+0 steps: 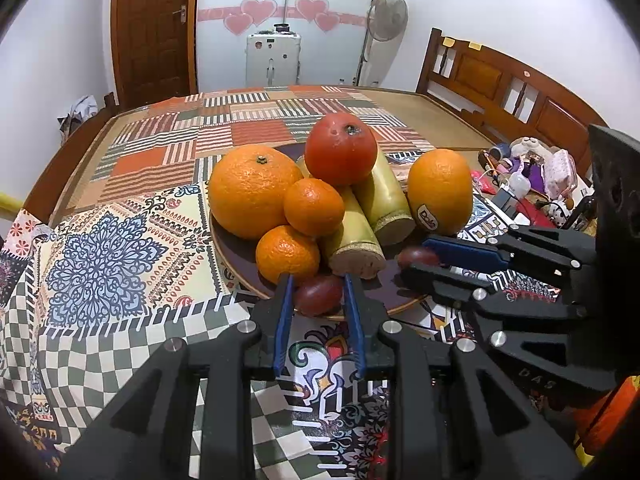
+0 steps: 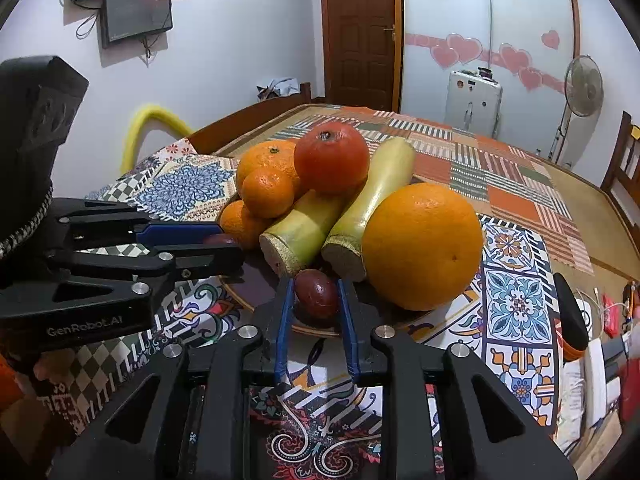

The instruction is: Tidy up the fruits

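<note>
A dark plate (image 1: 236, 264) with a tan rim holds a pile of fruit: a big orange (image 1: 254, 192), a red-orange fruit (image 1: 340, 154) on top, two tangerines (image 1: 314, 207), two pale cut stalks (image 1: 386, 200) and a stickered orange (image 1: 440, 192). My left gripper (image 1: 318, 280) is shut on a small dark red fruit (image 1: 318, 296) lying at the plate's near rim. My right gripper (image 2: 315, 283) grips a second small dark red fruit (image 2: 316, 294) that rests on the plate beside the big orange (image 2: 422, 246). Each gripper shows side-on in the other's view: the right gripper (image 1: 416, 256), the left gripper (image 2: 232, 246).
The plate sits on a patterned patchwork cloth (image 1: 100, 264) over a wooden bed frame. A headboard (image 1: 500, 80) and a clutter of small items (image 1: 532, 172) lie to the right. A door (image 1: 152, 28), a white case (image 1: 272, 60) and a standing fan (image 1: 386, 16) are at the back.
</note>
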A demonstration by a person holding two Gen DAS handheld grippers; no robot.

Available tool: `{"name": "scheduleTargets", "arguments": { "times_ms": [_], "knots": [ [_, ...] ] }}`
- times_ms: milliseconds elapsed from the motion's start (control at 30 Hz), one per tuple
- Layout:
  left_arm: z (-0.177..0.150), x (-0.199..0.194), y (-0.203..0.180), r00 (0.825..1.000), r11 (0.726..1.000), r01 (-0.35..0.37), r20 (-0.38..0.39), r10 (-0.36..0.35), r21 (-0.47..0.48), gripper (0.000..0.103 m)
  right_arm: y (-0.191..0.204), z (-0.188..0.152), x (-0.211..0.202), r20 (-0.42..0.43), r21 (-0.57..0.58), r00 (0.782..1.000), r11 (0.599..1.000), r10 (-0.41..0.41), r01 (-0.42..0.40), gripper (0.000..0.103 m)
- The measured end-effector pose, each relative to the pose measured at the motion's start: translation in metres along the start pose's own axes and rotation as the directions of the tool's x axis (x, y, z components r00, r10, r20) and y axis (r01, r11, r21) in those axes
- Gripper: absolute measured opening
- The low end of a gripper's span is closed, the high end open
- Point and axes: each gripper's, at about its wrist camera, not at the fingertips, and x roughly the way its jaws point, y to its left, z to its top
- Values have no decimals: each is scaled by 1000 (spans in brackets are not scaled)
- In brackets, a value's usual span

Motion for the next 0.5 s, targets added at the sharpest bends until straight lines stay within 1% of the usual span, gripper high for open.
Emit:
{"name": "scheduleTargets", "arguments": {
  "times_ms": [33, 67, 167, 267, 400, 500],
  "knots": [
    [0, 0, 1, 1000, 1000, 1, 0, -1, -2, 27, 0, -1, -2, 7, 1, 1000, 1000, -3, 3, 30],
    [0, -1, 1, 1000, 1000, 3, 0, -3, -4, 27, -1, -1, -3, 11, 3, 1000, 1000, -3, 3, 30],
    [-1, -4, 3, 1000, 1000, -2, 2, 2, -11, 27, -2, -3, -9, 23, 13, 1000, 1000, 0, 0, 30],
    [-3, -15, 4, 1000, 1000, -12, 21, 12, -19, 27, -3, -4, -19, 39, 22, 999, 1000, -4, 3, 30],
    [-3, -52, 2, 995, 999, -38, 92, 41, -33, 27, -3, 1, -49, 100, 40, 995, 999, -15, 11, 30],
    [-3, -90, -6, 985, 998, -42, 163, 49, -42, 27, 0, 6, -85, 168, 50, 985, 998, -39, 31, 30]
  ]
}}
